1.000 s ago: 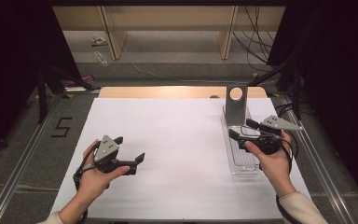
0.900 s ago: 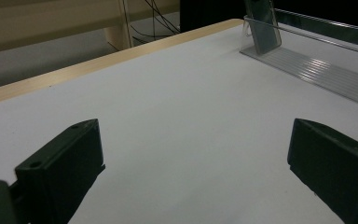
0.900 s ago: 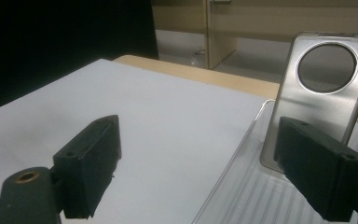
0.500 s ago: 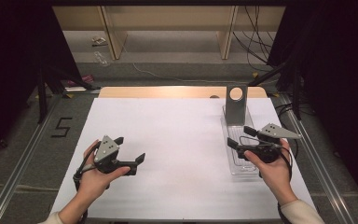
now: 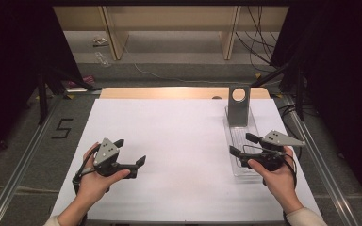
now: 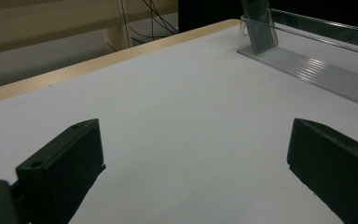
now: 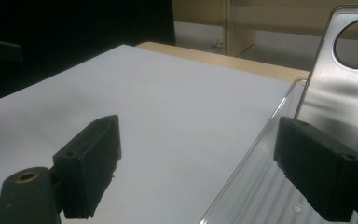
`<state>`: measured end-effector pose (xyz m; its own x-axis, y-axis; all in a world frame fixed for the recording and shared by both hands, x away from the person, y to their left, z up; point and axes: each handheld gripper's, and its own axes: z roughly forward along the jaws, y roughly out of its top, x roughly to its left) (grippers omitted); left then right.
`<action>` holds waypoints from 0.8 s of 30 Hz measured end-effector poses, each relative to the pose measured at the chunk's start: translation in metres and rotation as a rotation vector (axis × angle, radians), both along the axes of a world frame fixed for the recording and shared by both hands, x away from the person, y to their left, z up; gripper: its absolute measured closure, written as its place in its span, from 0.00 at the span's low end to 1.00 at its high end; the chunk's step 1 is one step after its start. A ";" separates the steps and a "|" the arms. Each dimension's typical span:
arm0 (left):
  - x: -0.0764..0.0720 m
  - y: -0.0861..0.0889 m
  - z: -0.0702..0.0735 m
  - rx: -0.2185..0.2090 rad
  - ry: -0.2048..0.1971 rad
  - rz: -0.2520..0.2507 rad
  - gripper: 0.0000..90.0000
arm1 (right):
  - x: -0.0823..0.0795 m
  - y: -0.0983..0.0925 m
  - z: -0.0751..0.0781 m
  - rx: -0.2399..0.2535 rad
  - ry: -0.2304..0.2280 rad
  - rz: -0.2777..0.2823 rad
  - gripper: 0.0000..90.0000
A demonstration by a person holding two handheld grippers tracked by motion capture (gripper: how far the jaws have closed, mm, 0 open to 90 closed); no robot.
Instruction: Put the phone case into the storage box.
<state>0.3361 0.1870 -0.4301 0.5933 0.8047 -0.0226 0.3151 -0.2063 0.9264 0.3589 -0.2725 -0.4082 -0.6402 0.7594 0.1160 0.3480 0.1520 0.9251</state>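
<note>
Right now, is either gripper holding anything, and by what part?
Nothing is held. The left gripper and the right gripper are both open with bare jaws; the right one hovers over the clear ribbed plastic tray.

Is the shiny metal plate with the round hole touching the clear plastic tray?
Touching: the high view shows the metal plate standing inside the tray's far end.

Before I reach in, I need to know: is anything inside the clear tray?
A grey metal plate with a round hole stands at the clear tray's far end. The right gripper and hand cover its near end.

Grey floor point(image 5: 179, 59) beyond the table, wooden furniture legs point(image 5: 114, 33), dark surroundings.
</note>
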 end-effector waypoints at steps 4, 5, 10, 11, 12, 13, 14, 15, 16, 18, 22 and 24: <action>0.000 0.000 0.000 0.002 0.001 -0.002 0.03 | -0.003 -0.002 -0.002 0.000 0.000 0.002 0.18; -0.001 0.000 0.000 0.003 0.000 -0.002 0.03 | -0.004 -0.003 -0.002 -0.001 0.002 0.004 0.18; -0.001 -0.001 0.000 0.006 0.002 -0.006 0.04 | -0.007 -0.004 -0.005 -0.001 0.004 0.005 0.18; -0.001 -0.001 -0.001 0.007 0.002 -0.006 0.04 | -0.007 -0.005 -0.005 -0.003 0.004 0.007 0.18; -0.001 -0.001 -0.001 0.007 0.002 -0.006 0.04 | -0.008 -0.005 -0.006 -0.004 0.004 0.008 0.18; -0.001 -0.001 -0.001 0.007 0.002 -0.007 0.04 | -0.008 -0.005 -0.006 -0.005 0.003 0.009 0.18; -0.001 -0.001 -0.001 0.007 0.002 -0.006 0.04 | -0.008 -0.005 -0.007 -0.004 0.005 0.009 0.18; -0.001 -0.001 -0.001 0.008 0.002 -0.007 0.04 | -0.009 -0.005 -0.007 -0.004 0.003 0.010 0.18; -0.001 -0.001 -0.001 0.008 0.002 -0.007 0.04 | -0.009 -0.005 -0.007 -0.006 0.003 0.012 0.18; -0.001 -0.001 -0.001 0.007 0.003 -0.007 0.04 | -0.010 -0.005 -0.007 -0.006 0.004 0.013 0.18; -0.001 -0.001 -0.001 0.008 0.003 -0.007 0.04 | -0.011 -0.007 -0.008 -0.008 0.001 0.013 0.18; -0.001 -0.001 -0.001 0.008 0.005 -0.007 0.04 | -0.011 -0.007 -0.008 -0.007 -0.001 0.010 0.18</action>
<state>0.3354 0.1861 -0.4312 0.5986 0.8008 -0.0192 0.3182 -0.2157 0.9232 0.3474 -0.2798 -0.4164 -0.6477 0.7538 0.1107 0.3459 0.1615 0.9243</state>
